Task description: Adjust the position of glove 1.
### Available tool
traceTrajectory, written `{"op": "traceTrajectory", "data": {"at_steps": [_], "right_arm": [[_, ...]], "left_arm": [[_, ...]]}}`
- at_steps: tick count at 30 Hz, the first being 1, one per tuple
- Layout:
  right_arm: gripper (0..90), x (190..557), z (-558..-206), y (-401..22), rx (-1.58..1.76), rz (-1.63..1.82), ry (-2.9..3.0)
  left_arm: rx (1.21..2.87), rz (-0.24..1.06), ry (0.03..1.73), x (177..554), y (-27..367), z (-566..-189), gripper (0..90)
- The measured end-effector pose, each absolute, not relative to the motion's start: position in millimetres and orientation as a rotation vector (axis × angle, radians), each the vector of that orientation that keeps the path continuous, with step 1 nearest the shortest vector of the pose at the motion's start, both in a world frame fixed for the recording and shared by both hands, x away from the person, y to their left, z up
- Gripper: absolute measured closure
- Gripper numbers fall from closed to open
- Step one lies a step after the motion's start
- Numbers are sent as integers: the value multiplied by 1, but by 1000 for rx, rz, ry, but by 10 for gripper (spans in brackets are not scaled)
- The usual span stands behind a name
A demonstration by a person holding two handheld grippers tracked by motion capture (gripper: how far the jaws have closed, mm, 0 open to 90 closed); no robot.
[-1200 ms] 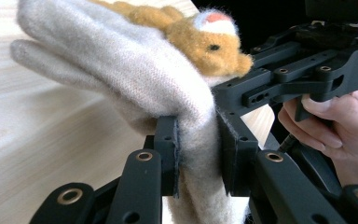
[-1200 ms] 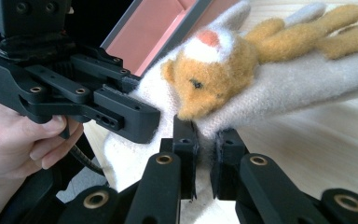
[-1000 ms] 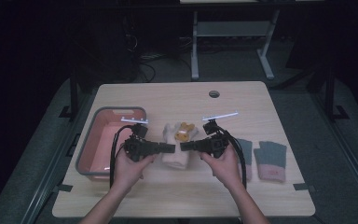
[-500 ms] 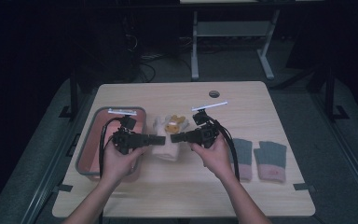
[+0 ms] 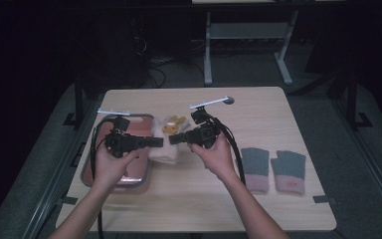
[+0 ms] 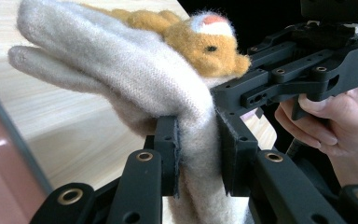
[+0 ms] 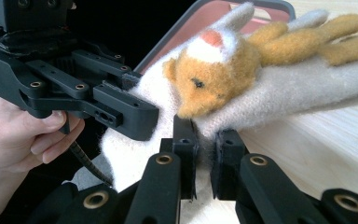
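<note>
The high view is dim; the room behind the table [image 5: 278, 199] is almost black. Both gripper views are bright and sharp just beyond the jaws. Left of the left gripper's jaws, the pink tray [image 6: 0, 186] shows white glare.

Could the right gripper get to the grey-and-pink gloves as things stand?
Probably not yet. The right gripper is shut on the cream glove, which the left gripper also clamps. The table between it and the grey-and-pink gloves lies bare, so letting go would free the way.
</note>
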State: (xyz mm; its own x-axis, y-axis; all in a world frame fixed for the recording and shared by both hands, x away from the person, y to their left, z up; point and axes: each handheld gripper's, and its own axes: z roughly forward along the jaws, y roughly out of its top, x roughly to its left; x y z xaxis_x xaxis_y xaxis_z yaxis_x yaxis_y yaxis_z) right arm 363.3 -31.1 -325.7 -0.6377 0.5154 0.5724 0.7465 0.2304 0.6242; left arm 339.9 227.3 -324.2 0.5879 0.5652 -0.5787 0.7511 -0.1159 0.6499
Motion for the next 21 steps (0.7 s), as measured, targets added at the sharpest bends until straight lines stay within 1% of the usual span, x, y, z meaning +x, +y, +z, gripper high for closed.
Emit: {"op": "traceTrajectory", "data": {"at_steps": [13,21], "right_arm": [[823,372,-315,-3,-1137,-1362,-2273],[823,375,-314,14,-1101,-1366,-2260]], "left_arm": [[1765,-203,1102,339,257,-315,716],[1753,-188,1121,336,274,-313,716]]}}
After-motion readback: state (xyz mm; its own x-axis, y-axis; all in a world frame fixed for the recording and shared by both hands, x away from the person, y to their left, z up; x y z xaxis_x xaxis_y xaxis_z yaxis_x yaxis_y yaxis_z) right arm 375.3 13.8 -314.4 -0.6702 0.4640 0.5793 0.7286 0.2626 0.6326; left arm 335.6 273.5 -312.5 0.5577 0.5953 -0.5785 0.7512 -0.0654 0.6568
